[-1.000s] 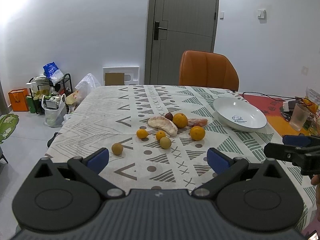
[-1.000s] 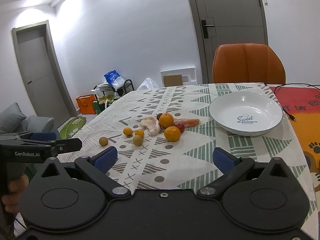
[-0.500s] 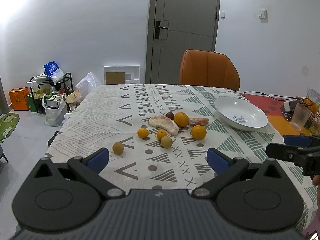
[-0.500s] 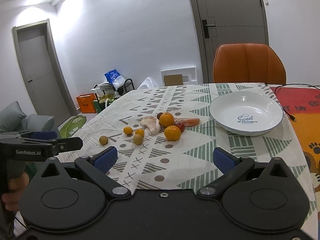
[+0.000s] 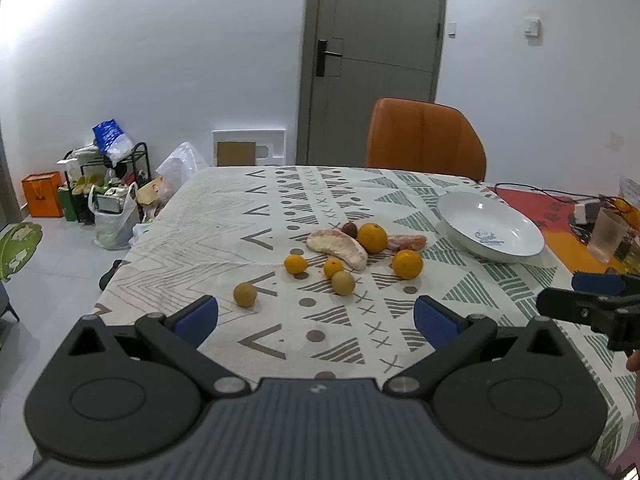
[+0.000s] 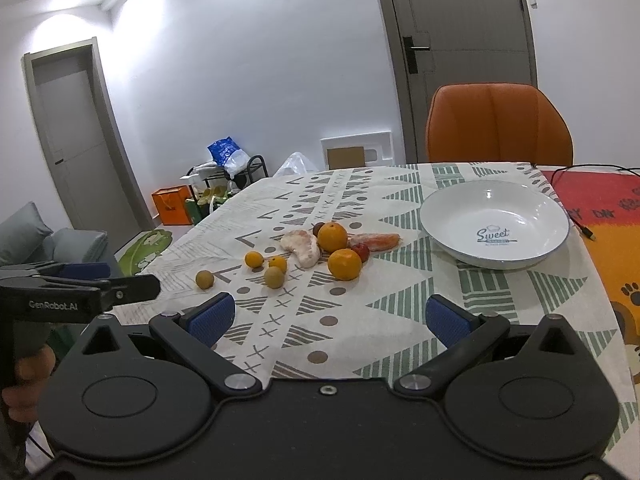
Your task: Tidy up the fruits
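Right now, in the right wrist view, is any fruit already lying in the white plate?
No. The white plate holds nothing but its printed logo, and the fruits all lie on the tablecloth to its left.

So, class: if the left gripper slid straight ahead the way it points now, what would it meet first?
The left gripper is open and empty, aimed over the tablecloth. Straight ahead, the brownish round fruit likely comes first, just before the small orange fruit, though depth is hard to judge.
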A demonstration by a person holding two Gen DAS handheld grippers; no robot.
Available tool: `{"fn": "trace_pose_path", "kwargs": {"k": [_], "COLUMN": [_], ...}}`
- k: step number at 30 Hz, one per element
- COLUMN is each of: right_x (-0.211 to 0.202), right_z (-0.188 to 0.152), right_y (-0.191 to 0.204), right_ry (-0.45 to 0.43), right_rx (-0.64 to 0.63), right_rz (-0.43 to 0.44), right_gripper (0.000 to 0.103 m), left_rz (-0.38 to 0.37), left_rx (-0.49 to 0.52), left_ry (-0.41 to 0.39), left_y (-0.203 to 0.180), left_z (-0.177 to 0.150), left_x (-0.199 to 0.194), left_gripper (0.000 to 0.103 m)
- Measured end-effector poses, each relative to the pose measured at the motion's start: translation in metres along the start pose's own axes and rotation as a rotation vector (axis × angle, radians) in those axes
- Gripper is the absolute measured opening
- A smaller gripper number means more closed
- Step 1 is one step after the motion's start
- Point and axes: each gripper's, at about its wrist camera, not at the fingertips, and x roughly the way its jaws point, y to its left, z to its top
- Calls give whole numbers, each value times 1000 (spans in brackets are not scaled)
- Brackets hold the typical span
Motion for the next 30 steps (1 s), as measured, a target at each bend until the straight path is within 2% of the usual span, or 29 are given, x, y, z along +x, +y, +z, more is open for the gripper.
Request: {"fn": "trace_pose_path", "kwargs": {"k": [12, 18, 25, 30], "right_x": [26, 41, 58, 70], "right_z": [7, 9, 10, 12], "right_y": [-4, -4, -11, -15], "right_ry": [23, 51, 72, 79], "right_rx": [12, -3, 11, 19], "right_rz": [-1, 8, 18, 18], "right_gripper": [103, 103, 103, 103], "left_rz": [19, 37, 21, 36], "left_rx": [-59, -116, -151, -171], "left_ry": [29, 0, 7, 10], "left_y": [17, 27, 34, 40], "left_z": [0, 0, 1, 2], "left_x": [23, 32, 48, 60], "left_gripper": [103, 103, 101, 99]}}
